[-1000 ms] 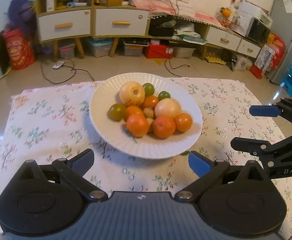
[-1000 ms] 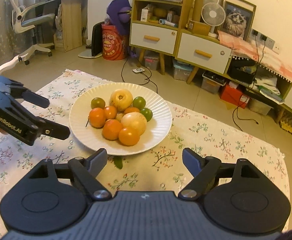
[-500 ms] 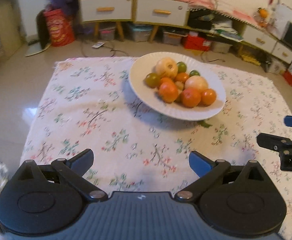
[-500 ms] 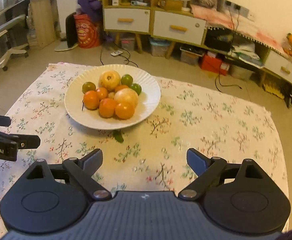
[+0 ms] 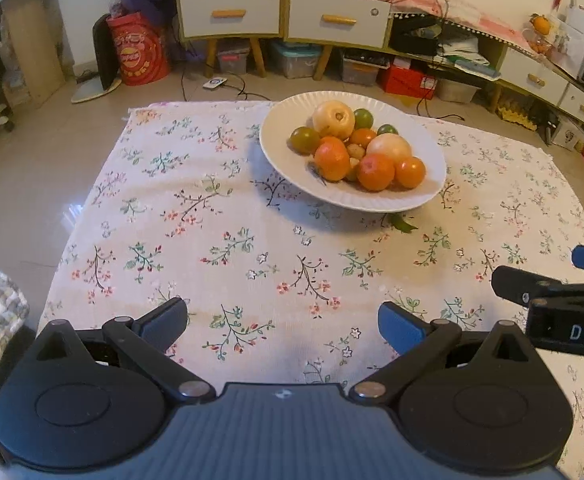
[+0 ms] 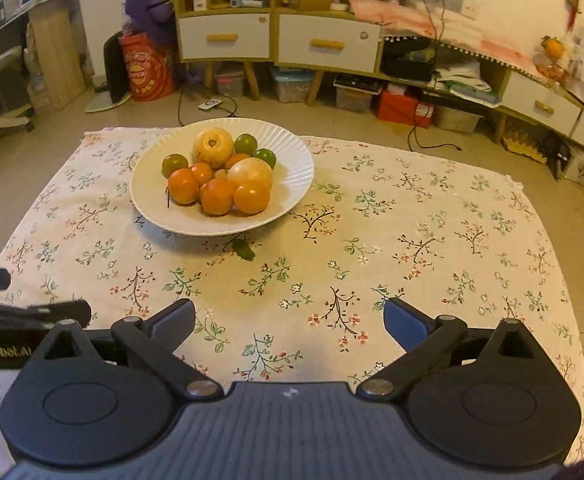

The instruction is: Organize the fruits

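Near cloth's (image 6: 411,208) front edge, both jaws spread, plate (image 6: 292,184) well apart

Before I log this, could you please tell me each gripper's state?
Left gripper: open, holding nothing.
Right gripper: open, holding nothing.

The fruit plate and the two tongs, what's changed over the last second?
Both tongs pulled back from the plate toward the near edge of the table: the left tongs and right tongs now hang open over bare floral cloth, and the plate looks farther off in both views. Nothing was gripped or released. The fruit pile and the green leaf beside the plate stayed put.
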Motion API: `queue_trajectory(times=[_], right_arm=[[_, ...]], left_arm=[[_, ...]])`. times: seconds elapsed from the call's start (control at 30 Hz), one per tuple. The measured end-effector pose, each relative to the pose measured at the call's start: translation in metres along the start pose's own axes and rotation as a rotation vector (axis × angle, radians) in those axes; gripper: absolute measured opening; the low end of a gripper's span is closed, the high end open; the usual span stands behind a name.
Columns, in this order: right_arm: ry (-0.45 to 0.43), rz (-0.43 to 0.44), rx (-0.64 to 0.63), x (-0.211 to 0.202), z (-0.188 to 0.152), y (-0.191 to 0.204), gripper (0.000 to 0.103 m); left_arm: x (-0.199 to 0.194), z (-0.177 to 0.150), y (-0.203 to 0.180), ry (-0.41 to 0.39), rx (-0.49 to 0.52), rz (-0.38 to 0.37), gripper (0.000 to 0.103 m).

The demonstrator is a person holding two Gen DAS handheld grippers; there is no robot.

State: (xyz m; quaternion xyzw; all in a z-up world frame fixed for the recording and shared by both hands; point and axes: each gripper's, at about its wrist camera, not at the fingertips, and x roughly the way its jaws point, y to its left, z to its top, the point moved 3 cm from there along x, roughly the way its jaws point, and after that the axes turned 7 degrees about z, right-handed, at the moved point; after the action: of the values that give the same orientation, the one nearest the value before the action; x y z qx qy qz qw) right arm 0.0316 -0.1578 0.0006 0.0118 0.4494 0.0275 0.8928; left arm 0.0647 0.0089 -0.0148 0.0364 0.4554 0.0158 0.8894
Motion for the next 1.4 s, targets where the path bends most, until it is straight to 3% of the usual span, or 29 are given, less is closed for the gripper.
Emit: queue_trajectory(times=[0.3,1.4], right_arm=[[0.039,-0.056,-0.011,0.023,-0.003,0.002,0.101],[0.027,-0.063,0.02,0.022,0.0,-0.006,0.101]], left_arm=[[0.011,0.004,-0.009,-0.001,-0.008,0.009,0.085],[0.013,0.004,-0.014,-0.004,0.01,0.01,0.085]])
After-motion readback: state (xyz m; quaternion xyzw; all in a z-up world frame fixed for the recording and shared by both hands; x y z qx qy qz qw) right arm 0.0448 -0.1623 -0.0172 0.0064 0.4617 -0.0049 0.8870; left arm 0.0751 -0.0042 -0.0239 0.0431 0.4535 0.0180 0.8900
